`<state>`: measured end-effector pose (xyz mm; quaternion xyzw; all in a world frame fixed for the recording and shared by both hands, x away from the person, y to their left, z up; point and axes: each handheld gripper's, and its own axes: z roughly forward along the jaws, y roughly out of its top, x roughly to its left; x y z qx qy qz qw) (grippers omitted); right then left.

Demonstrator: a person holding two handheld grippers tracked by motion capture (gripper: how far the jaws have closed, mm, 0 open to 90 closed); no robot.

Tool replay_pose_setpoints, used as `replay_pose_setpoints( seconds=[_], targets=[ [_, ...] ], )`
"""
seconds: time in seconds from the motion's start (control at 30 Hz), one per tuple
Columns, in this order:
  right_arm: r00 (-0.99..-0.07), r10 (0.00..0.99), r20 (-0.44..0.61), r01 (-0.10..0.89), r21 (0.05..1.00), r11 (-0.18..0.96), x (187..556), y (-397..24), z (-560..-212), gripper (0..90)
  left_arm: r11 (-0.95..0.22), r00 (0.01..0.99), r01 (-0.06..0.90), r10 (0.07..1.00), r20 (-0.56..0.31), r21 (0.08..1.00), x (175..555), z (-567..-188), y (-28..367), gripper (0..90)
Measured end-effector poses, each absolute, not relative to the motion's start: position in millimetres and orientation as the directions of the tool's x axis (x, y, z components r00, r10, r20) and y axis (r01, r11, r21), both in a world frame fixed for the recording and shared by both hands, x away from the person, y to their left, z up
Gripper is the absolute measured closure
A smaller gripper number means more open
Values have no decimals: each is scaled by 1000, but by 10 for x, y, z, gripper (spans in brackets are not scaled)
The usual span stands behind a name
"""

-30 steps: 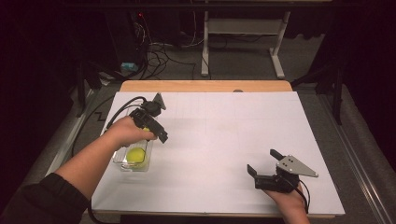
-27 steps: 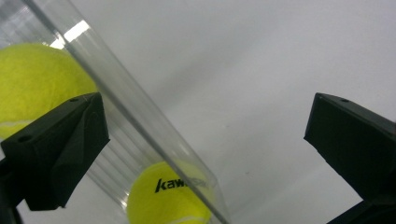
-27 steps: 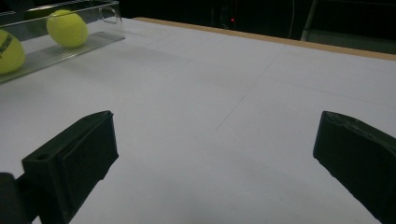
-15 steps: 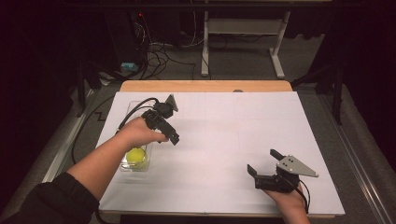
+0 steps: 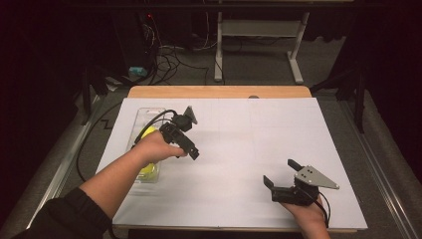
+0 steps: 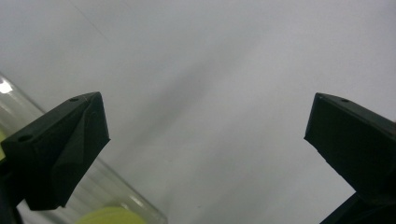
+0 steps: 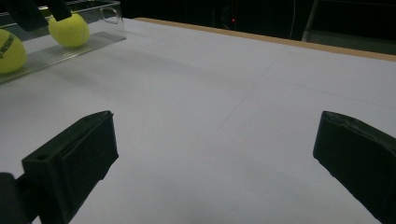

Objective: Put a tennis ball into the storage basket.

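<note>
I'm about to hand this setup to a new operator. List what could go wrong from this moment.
1. The left gripper hangs open beside the clear tray; a careless swing could nudge the tray or its tennis balls.
2. The tray sits near the table's left edge, so a push might send it off.
3. The left gripper's cable loops over the tray and could snag it.

Black sleeve on the left arm. Both tools are black with blocky jaws. The right tool carries a grey three-cornered plate and a black cable.
</note>
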<state>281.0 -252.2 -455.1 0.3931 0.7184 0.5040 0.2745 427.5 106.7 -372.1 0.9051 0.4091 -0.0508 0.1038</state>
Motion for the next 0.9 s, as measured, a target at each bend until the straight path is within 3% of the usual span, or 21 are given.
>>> replay_pose_setpoints(
  seconds=[0.4,0.67,0.9],
  targets=[
    [-543,839,1,285,941,183,2807,-2514,-4550,0,-675,693,721,704,-155,158,4084,-4014,988,7],
    [-546,838,1,284,941,184,2799,-2513,-4546,0,-654,693,714,711,-117,251,3837,-4206,1019,7],
    [-546,838,1,286,940,185,2787,-2503,-4541,0,-590,682,709,714,-160,386,3637,-4349,1101,7]
  ],
)
